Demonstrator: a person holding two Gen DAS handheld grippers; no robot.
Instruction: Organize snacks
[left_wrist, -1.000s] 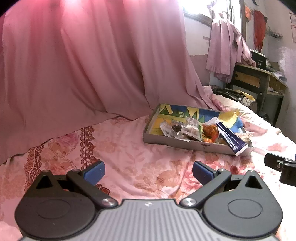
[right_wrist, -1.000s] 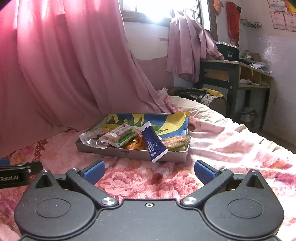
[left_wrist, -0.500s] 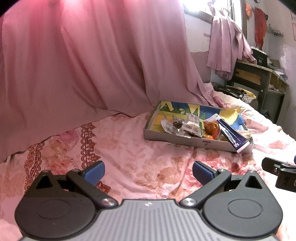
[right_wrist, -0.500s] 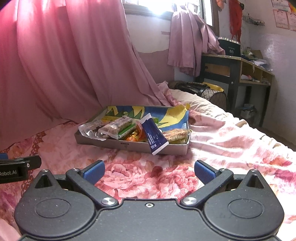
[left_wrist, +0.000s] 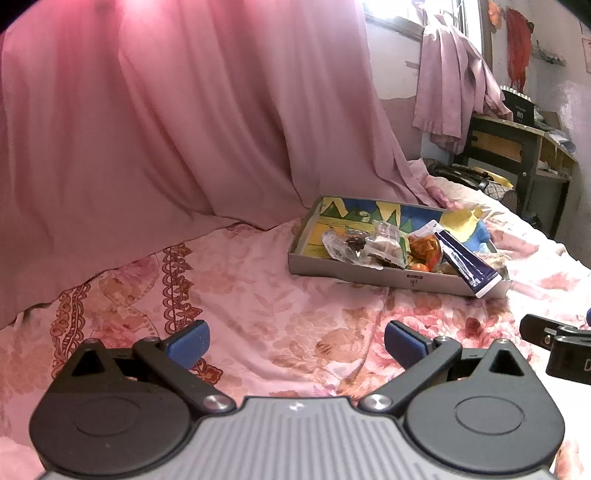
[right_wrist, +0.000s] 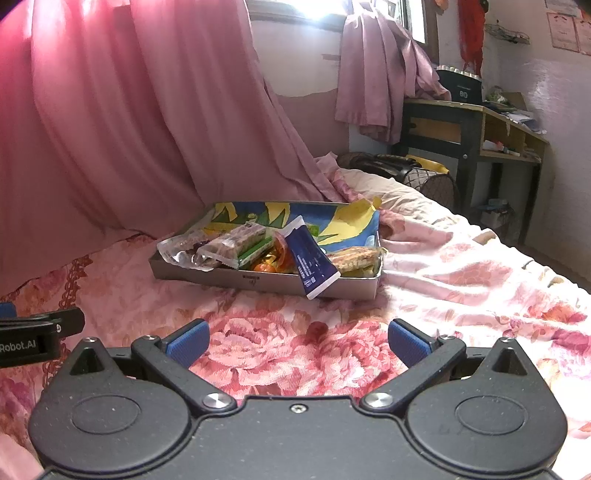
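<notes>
A shallow grey cardboard tray with a blue, yellow and green printed lining (right_wrist: 258, 282) is seen lying on the pink floral bedspread (right_wrist: 280, 350), and the snacks are gathered inside it. A crinkled clear plastic packet with dark pieces (right_wrist: 177, 249) is placed at the tray's left end, a clear-wrapped brown grain bar (right_wrist: 232, 240) beside it, orange-wrapped sweets (right_wrist: 269, 260) in the middle, and a flat pale cracker packet (right_wrist: 354, 256) at the right end. A dark blue sachet with a white sealed end (right_wrist: 310, 258) is leaned across the near wall, its long axis running from the tray's middle down toward the camera, with the white end hanging over the rim. No snack is seen loose on the bedspread, though a small dark red spot (right_wrist: 318, 329) lies before the tray; whether it is printed or an object cannot be told.

Such a layout would fit snacks already collected as well as snacks waiting to be sorted further.

The tray lies straight ahead of the right hand-held gripper (right_wrist: 297, 341), well apart, and ahead and to the right of the left hand-held gripper (left_wrist: 295, 341); the right one is judged the nearer, and the overhanging sachet end is pointed roughly toward it. Both are held low over the bed with blue-padded fingers spread wide and nothing between them.
</notes>
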